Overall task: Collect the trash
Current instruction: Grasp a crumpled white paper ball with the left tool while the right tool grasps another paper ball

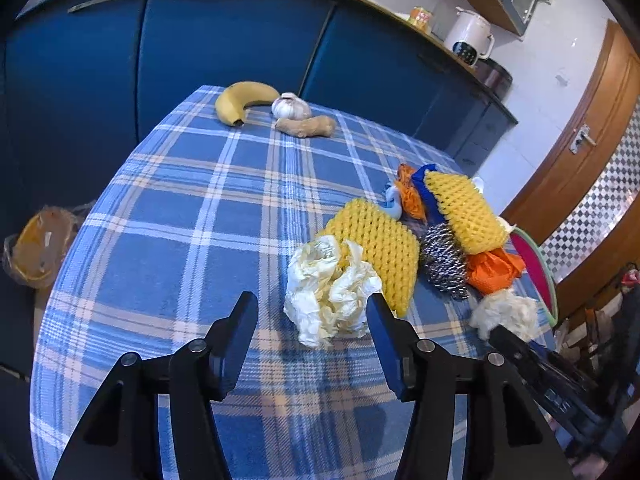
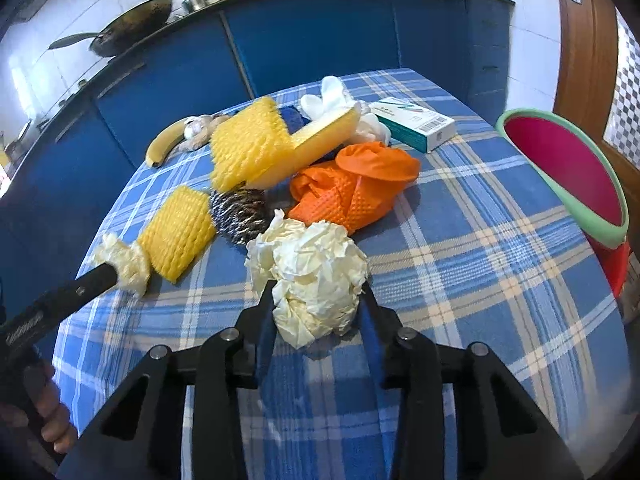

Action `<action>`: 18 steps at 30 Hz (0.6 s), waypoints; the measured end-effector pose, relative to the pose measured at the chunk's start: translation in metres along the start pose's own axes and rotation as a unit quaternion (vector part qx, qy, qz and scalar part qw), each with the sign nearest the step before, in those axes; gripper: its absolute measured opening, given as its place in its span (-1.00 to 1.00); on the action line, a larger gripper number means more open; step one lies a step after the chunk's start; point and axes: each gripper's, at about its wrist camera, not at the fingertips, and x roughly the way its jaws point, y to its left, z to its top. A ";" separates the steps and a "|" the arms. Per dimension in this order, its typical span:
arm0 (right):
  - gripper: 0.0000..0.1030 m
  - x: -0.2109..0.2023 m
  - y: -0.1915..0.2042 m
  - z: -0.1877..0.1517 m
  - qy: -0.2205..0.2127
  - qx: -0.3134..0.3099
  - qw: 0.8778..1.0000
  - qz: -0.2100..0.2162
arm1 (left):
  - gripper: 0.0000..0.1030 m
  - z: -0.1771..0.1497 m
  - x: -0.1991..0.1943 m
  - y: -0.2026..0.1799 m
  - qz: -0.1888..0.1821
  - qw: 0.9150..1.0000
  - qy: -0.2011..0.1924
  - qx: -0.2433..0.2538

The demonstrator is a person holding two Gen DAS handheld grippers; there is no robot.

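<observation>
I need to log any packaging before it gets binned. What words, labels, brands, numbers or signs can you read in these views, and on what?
White and teal box: a barcode and small print on its top, plus a teal and red mark; too small and blurred to read.
White electric kettle: a dark panel with pale symbols; unreadable.
Left gripper's body: raised lettering; too blurred to read.
Nothing else carries legible text.

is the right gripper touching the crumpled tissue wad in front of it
Touching. The right wrist view shows the right gripper with both fingers against the sides of the crumpled tissue wad.
</observation>
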 end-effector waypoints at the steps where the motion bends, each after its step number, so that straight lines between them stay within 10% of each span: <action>1: -0.21 -0.004 0.001 -0.001 -0.005 -0.006 1.000 0.000 | 0.12 0.000 0.002 -0.002 -0.001 1.000 0.001 -0.001; 5: -0.21 -0.018 0.003 -0.002 -0.026 -0.023 0.999 0.000 | 0.10 0.000 0.010 -0.003 -0.008 1.000 0.009 -0.015; 10: -0.21 -0.029 0.001 -0.003 -0.040 -0.029 0.999 0.004 | -0.44 -0.002 0.009 -0.008 -0.012 1.000 0.001 -0.021; 18: -0.21 -0.040 -0.010 -0.002 -0.051 -0.021 0.998 0.020 | -0.50 -0.001 -0.018 -0.013 -0.004 1.000 -0.025 -0.014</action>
